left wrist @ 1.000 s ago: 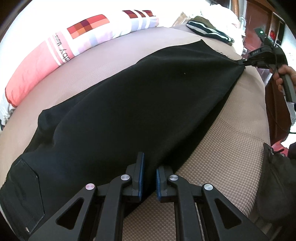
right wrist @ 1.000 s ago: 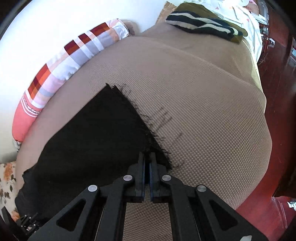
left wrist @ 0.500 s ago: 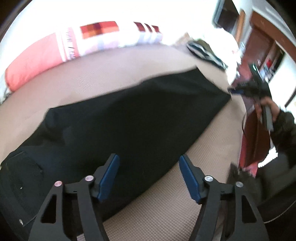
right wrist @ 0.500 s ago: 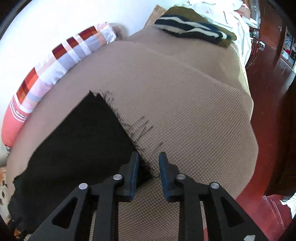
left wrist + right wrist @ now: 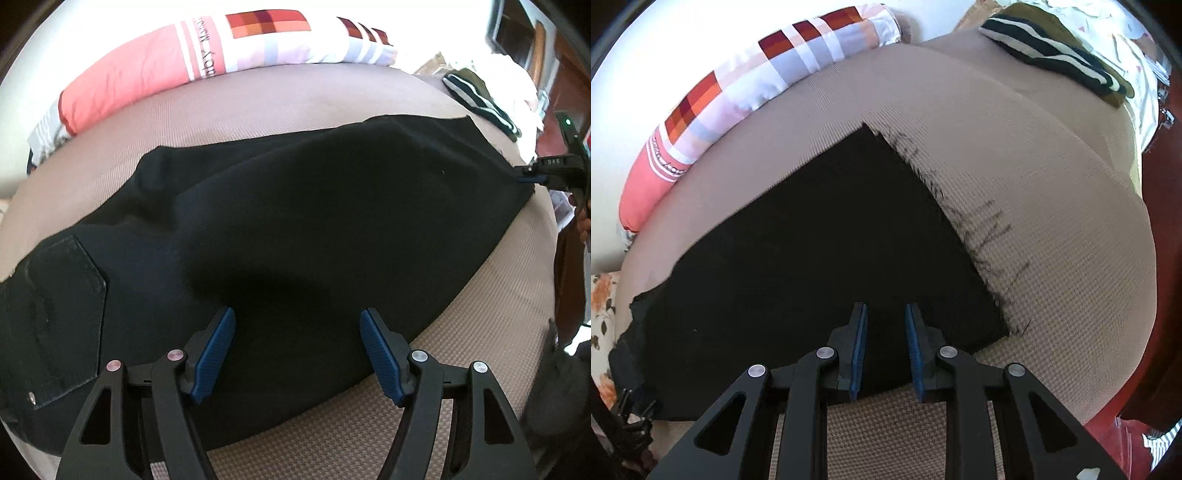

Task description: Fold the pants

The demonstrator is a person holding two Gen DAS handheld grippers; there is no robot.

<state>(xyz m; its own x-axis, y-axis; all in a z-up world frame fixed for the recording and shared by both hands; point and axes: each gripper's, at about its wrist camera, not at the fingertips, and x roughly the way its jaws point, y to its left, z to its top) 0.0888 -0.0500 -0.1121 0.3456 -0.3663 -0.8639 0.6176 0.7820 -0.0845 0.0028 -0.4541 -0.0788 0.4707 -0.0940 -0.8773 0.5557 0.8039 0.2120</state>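
Black pants (image 5: 314,221) flat, frayed hem

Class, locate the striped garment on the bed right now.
In the right wrist view the striped garment lies at upper right, on the beige mat's far end, beyond the black pants.

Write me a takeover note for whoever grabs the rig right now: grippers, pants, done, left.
Left gripper: open, empty, over the pants' near edge.
Right gripper: slightly open, gripping nothing, over the frayed hem end.
Black pants: flat on the tan mat, legs apparently stacked lengthwise, back pocket up.
Done: lengthwise fold, it seems.
Left: fold hem toward the waist.
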